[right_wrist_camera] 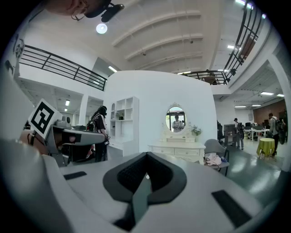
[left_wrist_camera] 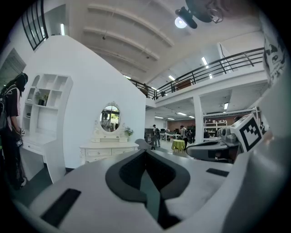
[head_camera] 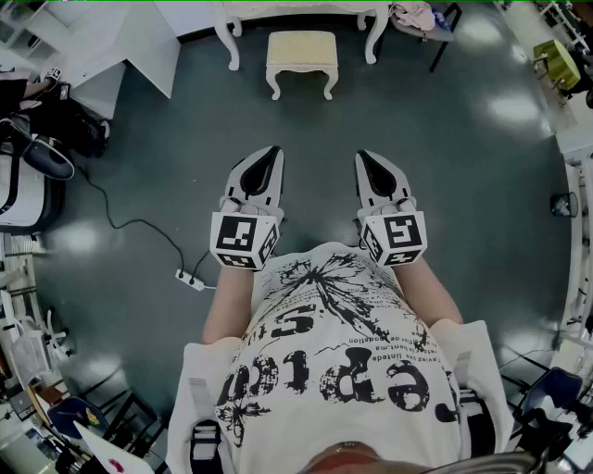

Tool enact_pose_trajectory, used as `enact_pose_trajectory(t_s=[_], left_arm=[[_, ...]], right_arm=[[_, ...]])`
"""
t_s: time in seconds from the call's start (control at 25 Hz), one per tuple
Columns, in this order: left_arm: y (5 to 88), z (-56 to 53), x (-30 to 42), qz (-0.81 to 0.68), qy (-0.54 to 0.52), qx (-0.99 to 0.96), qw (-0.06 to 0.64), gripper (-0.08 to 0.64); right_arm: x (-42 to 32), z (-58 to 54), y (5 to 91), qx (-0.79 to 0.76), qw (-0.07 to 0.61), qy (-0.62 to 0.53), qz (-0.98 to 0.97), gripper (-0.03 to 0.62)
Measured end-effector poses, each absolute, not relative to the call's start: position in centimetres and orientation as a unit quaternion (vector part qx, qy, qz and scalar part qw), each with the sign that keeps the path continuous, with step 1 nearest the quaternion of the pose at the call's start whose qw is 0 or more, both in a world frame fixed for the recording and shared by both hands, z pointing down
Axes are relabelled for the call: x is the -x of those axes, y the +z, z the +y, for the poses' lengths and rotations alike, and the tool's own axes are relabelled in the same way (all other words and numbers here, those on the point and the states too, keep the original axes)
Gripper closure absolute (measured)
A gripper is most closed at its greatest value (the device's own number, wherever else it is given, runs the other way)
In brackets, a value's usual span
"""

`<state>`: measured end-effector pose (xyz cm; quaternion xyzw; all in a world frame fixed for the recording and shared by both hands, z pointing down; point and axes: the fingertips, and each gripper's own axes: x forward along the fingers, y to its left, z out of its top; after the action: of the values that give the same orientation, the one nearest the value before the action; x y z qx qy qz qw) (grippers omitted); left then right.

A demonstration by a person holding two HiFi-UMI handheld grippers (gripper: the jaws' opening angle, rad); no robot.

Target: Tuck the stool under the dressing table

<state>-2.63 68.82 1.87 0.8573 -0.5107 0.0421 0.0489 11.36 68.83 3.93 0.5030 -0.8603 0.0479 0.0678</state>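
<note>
At lower centre, the left gripper (head_camera: 271, 151) and right gripper (head_camera: 364, 157) are held side by side, each with jaws pressed together and nothing between them. Both point up-frame across bare floor (head_camera: 315, 130). The only thing near the path is a power strip (head_camera: 190, 278) at lower left. The stool (head_camera: 301, 56) stands well ahead at top centre, long axis left to right, a little nearer the left gripper's line. It appears mostly outside the dressing table (head_camera: 229, 46), lined up between its front legs. A chair (head_camera: 435, 28) crowds the right leg, so a straight push up-frame suits.
</note>
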Motion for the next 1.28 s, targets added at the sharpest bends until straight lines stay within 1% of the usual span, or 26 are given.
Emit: enact_pose_trajectory(t_s=[0.2, 0.4, 0.76, 0.88, 1.04, 1.28], left_arm=[[2.0, 68.9, 3.4, -0.51, 0.045, -0.858, 0.044, 0.538], [2.7, 69.3, 4.1, -0.513, 0.046, -0.856, 0.053, 0.538], [4.4, 69.4, 6.5, -0.536, 0.042, -0.839, 0.083, 0.538], [5.7, 67.8, 7.4, -0.545, 0.044, -0.833, 0.089, 0.539], [6.5, 65.1, 6.6, -0.55, 0.054, -0.829, 0.091, 0.538], [8.5, 55.6, 5.4, -0.567, 0.069, -0.814, 0.1, 0.538]], right_arm=[[-10.5, 68.8, 4.0, -0.504, 0.065, 0.046, -0.86, 0.577], [-10.6, 69.1, 4.6, -0.514, 0.059, 0.06, -0.853, 0.575], [-9.2, 68.0, 5.6, -0.508, 0.081, 0.055, -0.856, 0.575], [-8.6, 66.2, 6.8, -0.503, 0.087, 0.054, -0.858, 0.575], [-9.4, 62.8, 7.7, -0.5, 0.087, 0.056, -0.86, 0.575], [-10.9, 52.3, 10.0, -0.49, 0.095, 0.06, -0.864, 0.575]])
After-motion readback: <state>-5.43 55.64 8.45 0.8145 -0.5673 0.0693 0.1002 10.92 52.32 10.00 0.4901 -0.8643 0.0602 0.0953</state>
